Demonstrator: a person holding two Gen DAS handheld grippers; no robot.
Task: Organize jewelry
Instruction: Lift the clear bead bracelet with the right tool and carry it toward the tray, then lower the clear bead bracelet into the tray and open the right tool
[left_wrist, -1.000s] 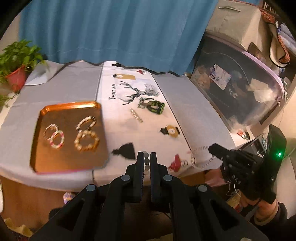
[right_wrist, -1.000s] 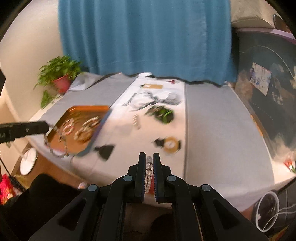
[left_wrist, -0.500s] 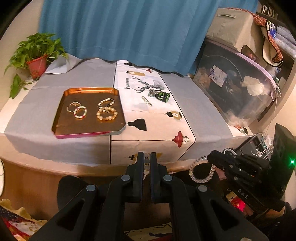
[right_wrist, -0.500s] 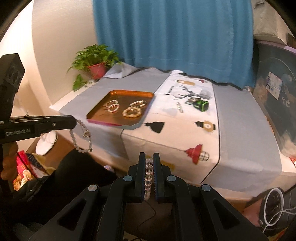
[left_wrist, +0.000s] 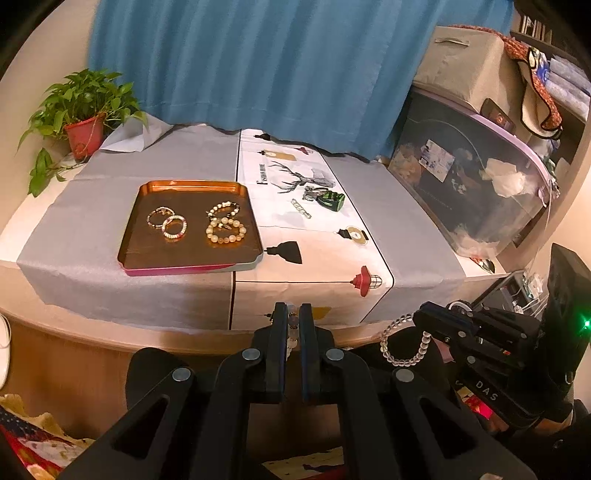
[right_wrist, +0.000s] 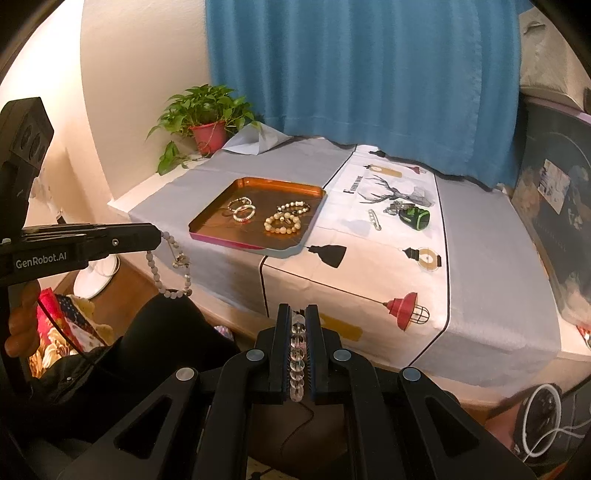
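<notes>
A copper tray (left_wrist: 147, 242) (right_wrist: 218, 219) sits on the table's front left and holds several bead bracelets (left_wrist: 225, 230) (right_wrist: 282, 223). My left gripper (left_wrist: 293, 314) (right_wrist: 159, 236) is shut on a grey bead bracelet (right_wrist: 168, 269) that hangs below it, in front of the table edge. My right gripper (right_wrist: 298, 314) (left_wrist: 419, 317) is shut on a clear bead bracelet (left_wrist: 404, 345) (right_wrist: 297, 354), also held off the table's front. A small chain piece (left_wrist: 302, 208) (right_wrist: 373, 218) lies on the white runner.
A green and black object with keys (left_wrist: 328, 199) (right_wrist: 413, 216) lies on the runner. A potted plant (left_wrist: 83, 122) (right_wrist: 207, 122) stands back left. A dark storage box (left_wrist: 472, 177) is at the right. A blue curtain (left_wrist: 266, 66) hangs behind.
Both grippers have drawn back from above the table to in front of and below its front edge, each still holding its bracelet. The tray's contents have not changed.
</notes>
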